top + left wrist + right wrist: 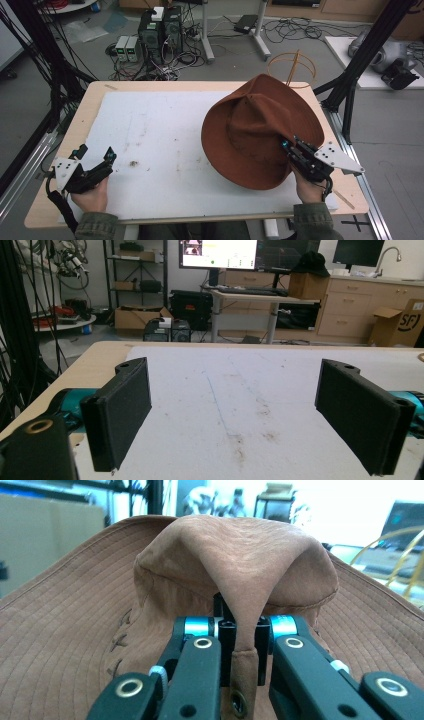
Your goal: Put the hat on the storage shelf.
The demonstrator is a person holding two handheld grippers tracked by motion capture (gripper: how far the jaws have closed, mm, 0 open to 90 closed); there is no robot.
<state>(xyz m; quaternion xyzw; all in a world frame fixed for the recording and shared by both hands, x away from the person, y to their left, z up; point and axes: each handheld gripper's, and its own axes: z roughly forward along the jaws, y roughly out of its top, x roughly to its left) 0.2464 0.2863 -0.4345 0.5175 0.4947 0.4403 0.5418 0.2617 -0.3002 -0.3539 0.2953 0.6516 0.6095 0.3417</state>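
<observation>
In the left gripper view, a cardboard box (404, 322) stands beyond the table's far right corner, by the cabinets, and bears the dark letters "SF" on its side. A lit monitor (218, 253) on the desk behind shows windows whose text is too small to read.

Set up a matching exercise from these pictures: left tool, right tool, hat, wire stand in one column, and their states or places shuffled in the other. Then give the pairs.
Things
1. left tool
2. right tool
3. brown hat
4. gold wire stand

States or places
A. beyond the table's far edge, behind the hat
B. jaws wide apart, holding nothing, over the white mat
C. shut on a fold of fabric
D. tilted up on the right side of the mat, brim pinched

Pairs: 1-B, 2-C, 3-D, 4-A
</observation>
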